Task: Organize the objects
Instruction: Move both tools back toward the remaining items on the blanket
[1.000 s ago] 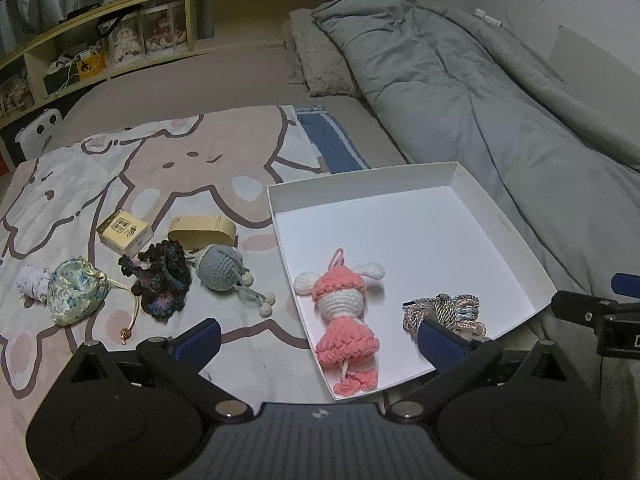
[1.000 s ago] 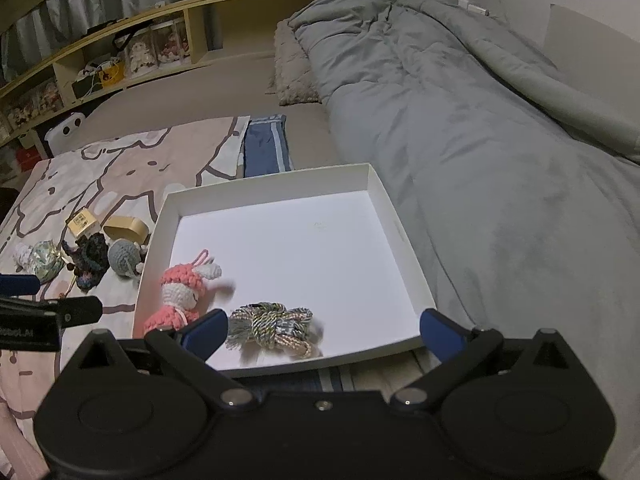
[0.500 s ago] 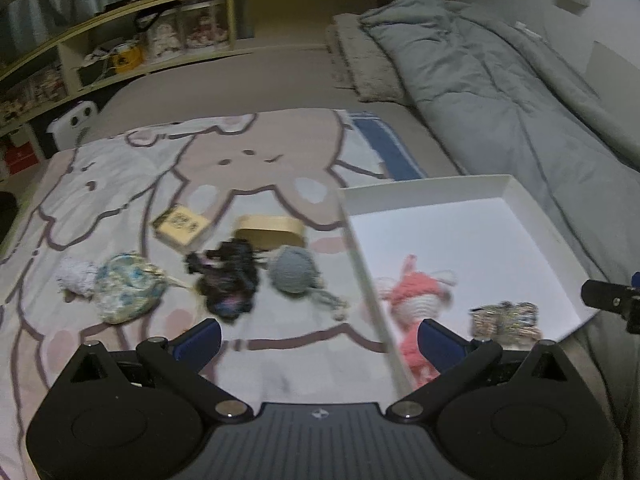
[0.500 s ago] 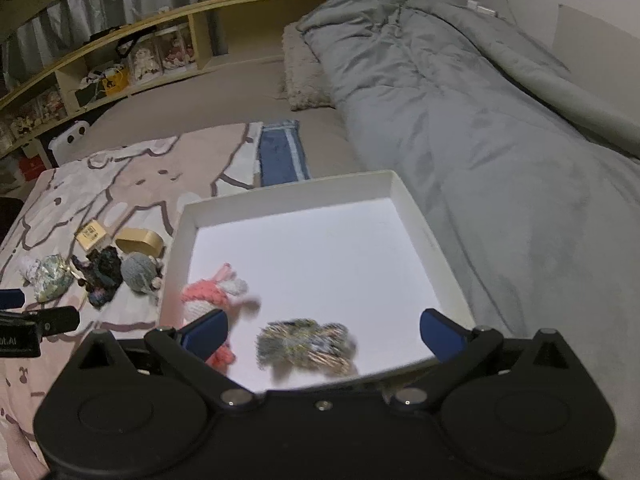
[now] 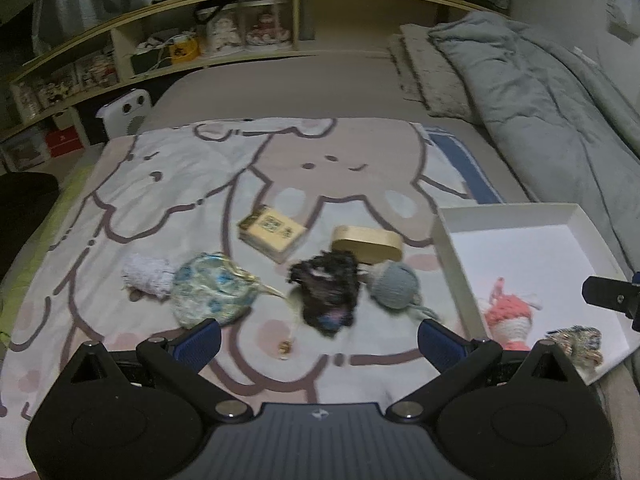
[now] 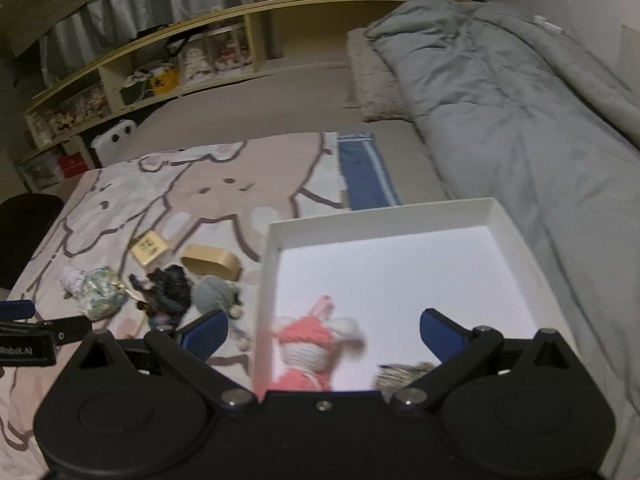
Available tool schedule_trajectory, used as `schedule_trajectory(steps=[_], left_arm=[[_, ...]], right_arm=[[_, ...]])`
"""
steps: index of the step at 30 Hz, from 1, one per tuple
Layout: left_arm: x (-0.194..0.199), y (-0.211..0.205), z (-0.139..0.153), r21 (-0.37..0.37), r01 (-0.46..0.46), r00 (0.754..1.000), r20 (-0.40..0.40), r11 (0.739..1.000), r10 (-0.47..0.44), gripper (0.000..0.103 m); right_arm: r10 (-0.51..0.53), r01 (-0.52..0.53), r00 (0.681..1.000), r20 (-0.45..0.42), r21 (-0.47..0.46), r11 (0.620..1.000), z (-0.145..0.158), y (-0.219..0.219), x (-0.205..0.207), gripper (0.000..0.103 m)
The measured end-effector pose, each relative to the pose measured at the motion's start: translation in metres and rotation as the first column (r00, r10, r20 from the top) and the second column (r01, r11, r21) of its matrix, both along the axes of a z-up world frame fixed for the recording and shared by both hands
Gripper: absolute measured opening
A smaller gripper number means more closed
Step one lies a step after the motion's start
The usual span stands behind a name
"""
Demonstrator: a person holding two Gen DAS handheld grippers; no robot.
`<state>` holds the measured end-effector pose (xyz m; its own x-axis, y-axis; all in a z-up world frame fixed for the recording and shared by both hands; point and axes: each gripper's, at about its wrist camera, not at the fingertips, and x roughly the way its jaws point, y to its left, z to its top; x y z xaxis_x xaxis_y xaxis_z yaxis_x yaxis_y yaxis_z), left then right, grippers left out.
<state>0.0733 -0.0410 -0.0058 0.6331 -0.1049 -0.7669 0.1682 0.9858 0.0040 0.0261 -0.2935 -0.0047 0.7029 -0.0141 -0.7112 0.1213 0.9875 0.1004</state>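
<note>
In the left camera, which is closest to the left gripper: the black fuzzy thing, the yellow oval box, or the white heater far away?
1. Black fuzzy thing, just ahead of the left gripper.
2. Yellow oval box, behind it.
3. White heater, beyond the bed.

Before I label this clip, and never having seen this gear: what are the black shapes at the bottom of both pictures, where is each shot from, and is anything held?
The black shapes are two hand-held grippers carried by a person; no robot arm is involved. Each picture comes from a fisheye camera mounted on one gripper, looking forward along its two blue-tipped fingers.

The left gripper hovers open over a cartoon blanket on a bed, holding nothing. Ahead of it lie a dark crochet piece, a grey yarn ball, a floral pouch, a small printed box and an oval wooden case.

The right gripper is also open and empty, above a white tray that holds a pink knitted doll and a bundle of cord.
</note>
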Motion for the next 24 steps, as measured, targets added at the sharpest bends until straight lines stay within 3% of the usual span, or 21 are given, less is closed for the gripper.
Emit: schedule_trajectory(steps=[12, 24], left_arm=[[0.023, 0.064, 0.005, -0.007, -0.093, 0.995, 0.046, 0.996, 0.093, 0.103], [0.052, 0.103, -0.013, -0.014, -0.172, 0.983, 0.068, 0.985, 0.173, 0.103]], right_arm=[[0.076, -0.077, 0.997, 0.025, 0.032, 0.997, -0.005, 0.055, 0.037, 0.103], [0.091, -0.094, 0.995, 0.048, 0.080, 0.992, -0.028, 0.084, 0.064, 0.103]])
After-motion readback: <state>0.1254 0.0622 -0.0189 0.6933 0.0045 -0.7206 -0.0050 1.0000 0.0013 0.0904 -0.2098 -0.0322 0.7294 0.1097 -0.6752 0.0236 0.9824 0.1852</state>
